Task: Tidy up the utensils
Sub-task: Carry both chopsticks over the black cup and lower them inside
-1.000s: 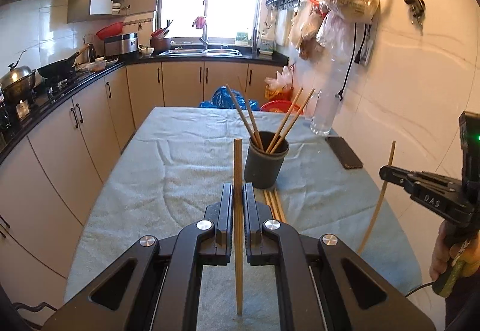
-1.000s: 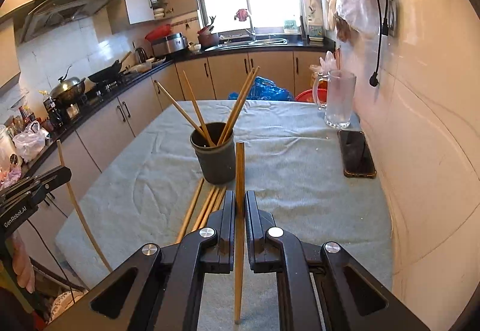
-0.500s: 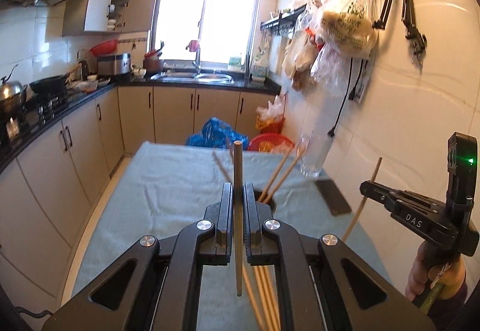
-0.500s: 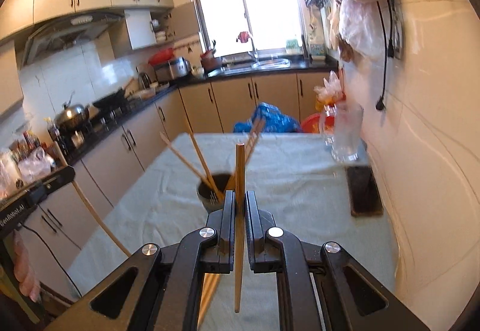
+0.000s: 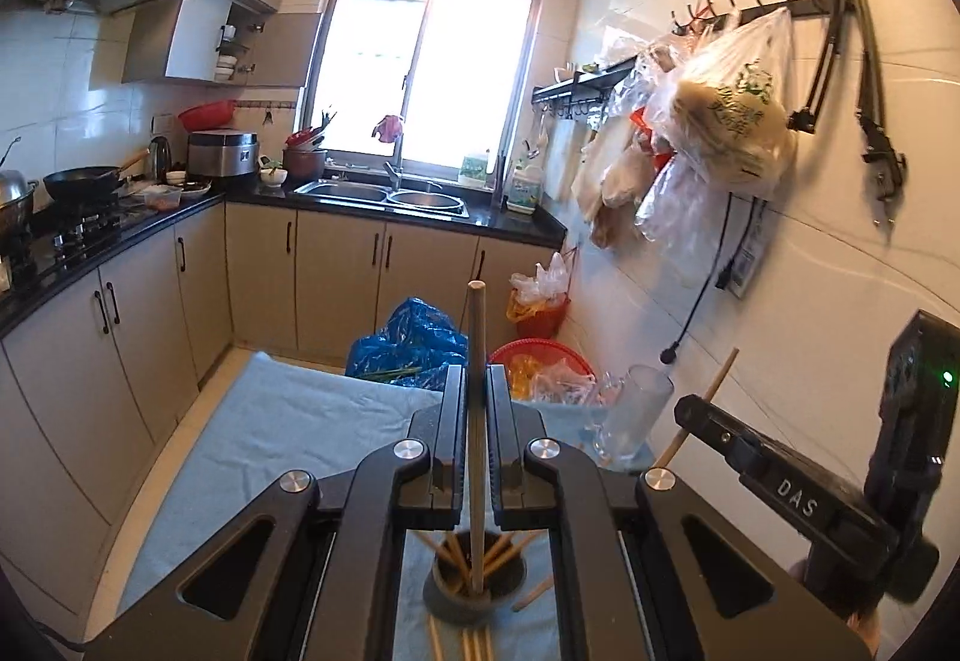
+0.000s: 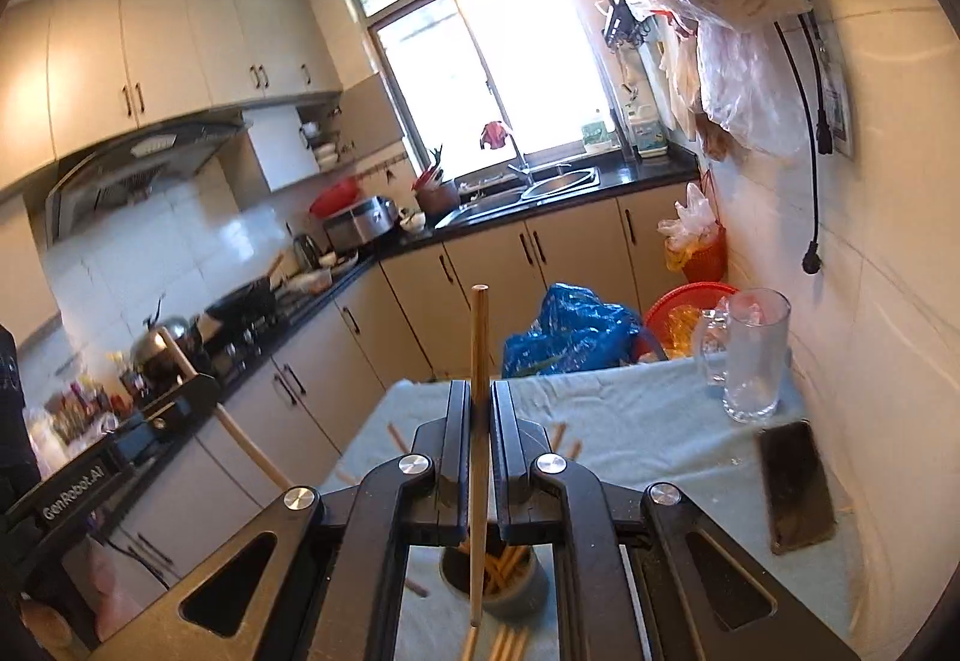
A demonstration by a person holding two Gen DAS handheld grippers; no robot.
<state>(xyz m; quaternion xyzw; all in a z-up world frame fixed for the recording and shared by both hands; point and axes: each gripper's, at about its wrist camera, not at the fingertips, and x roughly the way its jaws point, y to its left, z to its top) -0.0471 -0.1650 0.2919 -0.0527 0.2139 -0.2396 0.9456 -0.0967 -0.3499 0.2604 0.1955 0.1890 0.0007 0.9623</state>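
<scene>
Blue-grey cloth covers the table [image 5: 288, 421], the largest thing in either wrist view, and everything else is placed here against the dark grey holder [image 5: 474, 598] standing on it. Beyond the holder, at the table's far edge by the tiled wall, stands a clear glass mug [image 6: 753, 355]; between the mug and the holder, nearer the wall, a dark phone [image 6: 795, 487] lies flat on the cloth.

Directly above the holder hangs the left gripper [image 5: 475, 415], its two black fingers pressed together on a wooden chopstick [image 5: 476, 421] held upright. That stick's lower end sits at or within the holder's mouth; whether it touches the bottom cannot be told. To the wall side of the holder, the right gripper [image 6: 477, 433] is likewise pinched shut on a second chopstick [image 6: 479, 421], also close to upright, whose lower tip hangs level with the holder's near rim, just in front of it, apart from the cloth so far as can be seen.

Inside the holder, several more chopsticks [image 6: 504, 565] lean outward against its rim. On the cloth at the holder's near side lie a few loose chopsticks [image 5: 474, 646] side by side, running away from its base toward the cameras. One further stick [image 5: 533, 593] lies slanted on the cloth just beside the holder's wall side.
</scene>
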